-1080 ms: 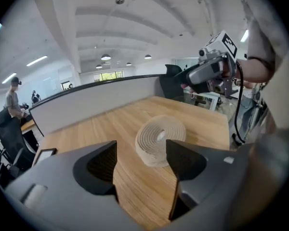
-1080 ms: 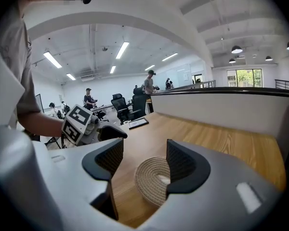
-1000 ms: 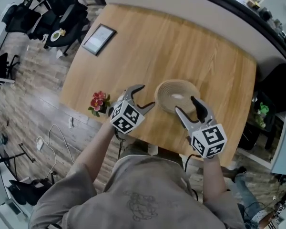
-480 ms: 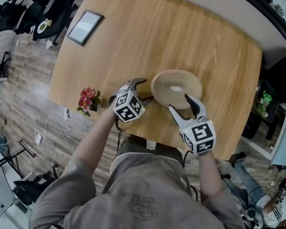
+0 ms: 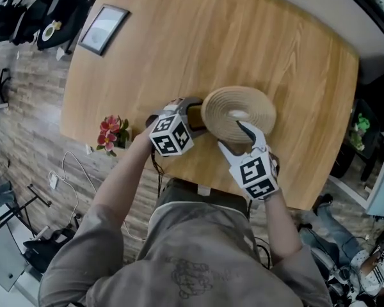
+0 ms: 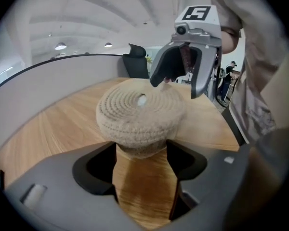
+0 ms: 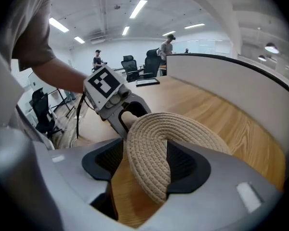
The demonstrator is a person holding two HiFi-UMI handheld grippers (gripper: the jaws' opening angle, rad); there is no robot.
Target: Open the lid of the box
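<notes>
- Pinching the near rim of the woven lid (image 7: 183, 126), my right claw (image 7: 144, 163) has both jaws pressed onto the rope coil. The coil curls up and folds between them.
- Between the jaws of my left claw (image 6: 140, 150) sits the lower wall of the box (image 6: 135, 138). The jaws are closed against it on both sides, so I read this as a hold that pins the base to the table (image 6: 48, 129).
- Just past my right claw's tips, the rest of the lid lies flat over the box. Only the edge I have hold of is raised.
- Beyond my left claw's tips, a small pale knob (image 6: 142, 100) sits at the lid's centre. Neither claw touches it.
- Across the box, each claw faces the other, with the box between them.
- As I judge it, the opening has only begun. Both grips are taken and one edge is peeled up, but the lid is not yet off.
- What is left is to draw the lid up and clear of the box with my right claw while my left holds the base down. The soft rope bends easily, so the rim may just fold rather than bring the whole lid along.
- Out to the left of my left claw, some red flowers (image 5: 110, 133) stand at the table's edge.
- Well beyond them, a picture frame (image 5: 102, 29) lies near the far corner.
</notes>
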